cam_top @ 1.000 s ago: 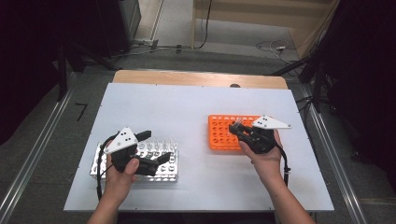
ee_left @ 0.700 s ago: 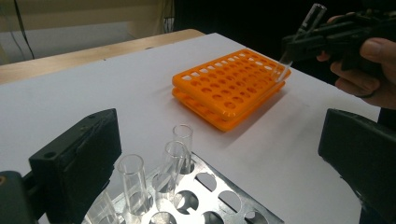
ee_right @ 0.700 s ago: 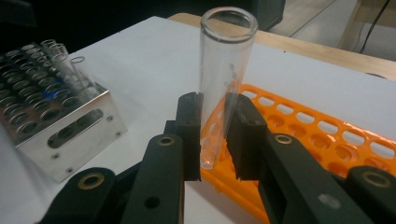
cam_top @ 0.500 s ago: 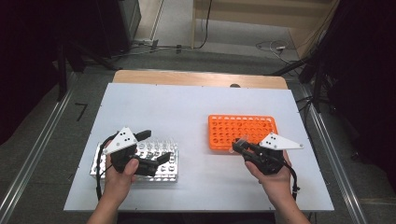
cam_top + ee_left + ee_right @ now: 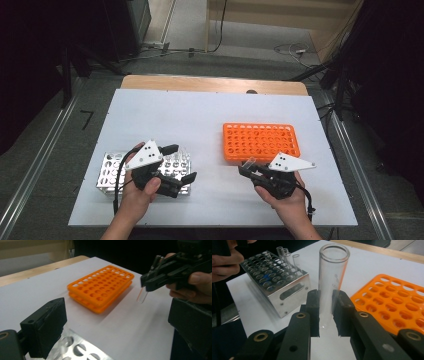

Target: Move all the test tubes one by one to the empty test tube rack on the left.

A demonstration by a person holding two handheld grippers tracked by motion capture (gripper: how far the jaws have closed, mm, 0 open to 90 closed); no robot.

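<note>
at a white table (image 5: 210, 120), we see the right gripper (image 5: 248, 169) clamped on a clear glass test tube (image 5: 332, 280), its jaws pressed against the tube's sides and its open mouth pointing away from the hand. the tube hangs above bare tabletop just in front of the orange tube rack (image 5: 260, 141), apart from it. on the left, the left gripper (image 5: 180, 162) hovers over the metal rack (image 5: 112, 172), its jaws spread wide with nothing between them. a few empty tubes (image 5: 287, 255) stand upright at the metal rack's far corner.
</note>
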